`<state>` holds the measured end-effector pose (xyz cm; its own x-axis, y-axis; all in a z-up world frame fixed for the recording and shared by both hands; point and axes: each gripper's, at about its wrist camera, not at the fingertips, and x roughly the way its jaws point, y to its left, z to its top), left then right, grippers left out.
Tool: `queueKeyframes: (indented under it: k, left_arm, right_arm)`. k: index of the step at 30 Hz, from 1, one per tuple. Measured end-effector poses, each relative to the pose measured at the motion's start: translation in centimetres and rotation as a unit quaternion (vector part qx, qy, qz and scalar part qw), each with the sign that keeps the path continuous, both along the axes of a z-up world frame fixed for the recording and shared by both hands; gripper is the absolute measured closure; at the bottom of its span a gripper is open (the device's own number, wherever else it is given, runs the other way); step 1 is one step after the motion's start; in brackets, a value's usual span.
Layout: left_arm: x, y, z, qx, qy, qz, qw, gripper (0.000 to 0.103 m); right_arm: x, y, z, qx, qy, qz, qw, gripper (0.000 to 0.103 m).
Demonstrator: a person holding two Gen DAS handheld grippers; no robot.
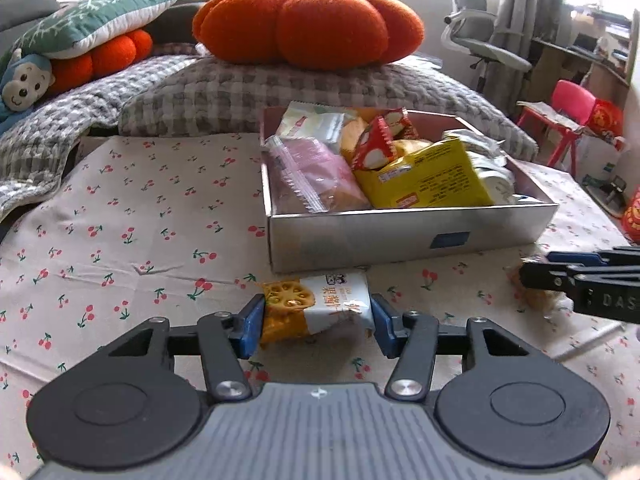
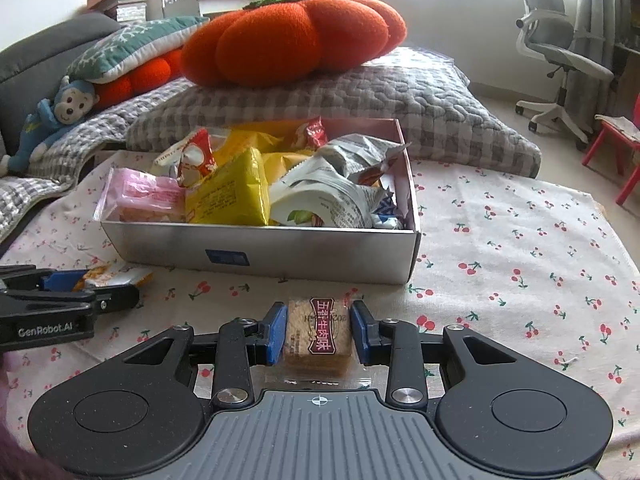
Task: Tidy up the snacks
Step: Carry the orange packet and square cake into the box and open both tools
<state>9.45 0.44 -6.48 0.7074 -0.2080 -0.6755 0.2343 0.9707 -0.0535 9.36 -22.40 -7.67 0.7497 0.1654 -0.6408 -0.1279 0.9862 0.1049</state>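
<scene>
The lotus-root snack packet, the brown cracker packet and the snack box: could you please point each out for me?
lotus-root snack packet (image 1: pixel 316 304), left wrist view, its printed front.
brown cracker packet (image 2: pixel 318 332), right wrist view, its red label.
snack box (image 2: pixel 320 254), right wrist view, its near wall.

light: bright daylight, from the windows behind the office chair (image 2: pixel 560 44) | glare: window area near that chair blown out white | shadows: soft, faint under the box (image 1: pixel 400 236) | blur: slight on the packets in that box | distortion: fisheye bending, dark corners
</scene>
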Motion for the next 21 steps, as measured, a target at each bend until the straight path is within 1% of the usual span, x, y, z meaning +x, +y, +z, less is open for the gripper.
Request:
queueKeyframes:
  k: [8,14,18,21]
  left_arm:
    - [-1.5,-0.7,1.8,-0.018,-0.015,-0.027,0.9994,0.052]
    - [-1.8,-1.5,3.4,-0.032,-0.033,-0.043,0.9980,0.052]
    - [-1.6,-2.4,4.5,-0.033,-0.049,-0.053,0.9968,0.052]
    - [-0.8,-3.2,5.0,-0.019,-0.064,-0.065,0.9957,0.052]
  right_arm:
    - [-0.6,-0.5,1.1,0.010,-0.009,-0.003,1.000,0.071]
    - [-0.9,-1.5,2.9,0.033,-0.027,-0.013,0.999,0.071]
    - [-0.4,-2.1,4.6,0.055,-0.041,-0.025,0.997,0.071]
    - [0.3,-2.6,5.7,0.065,-0.053,-0.028,0.996,0.071]
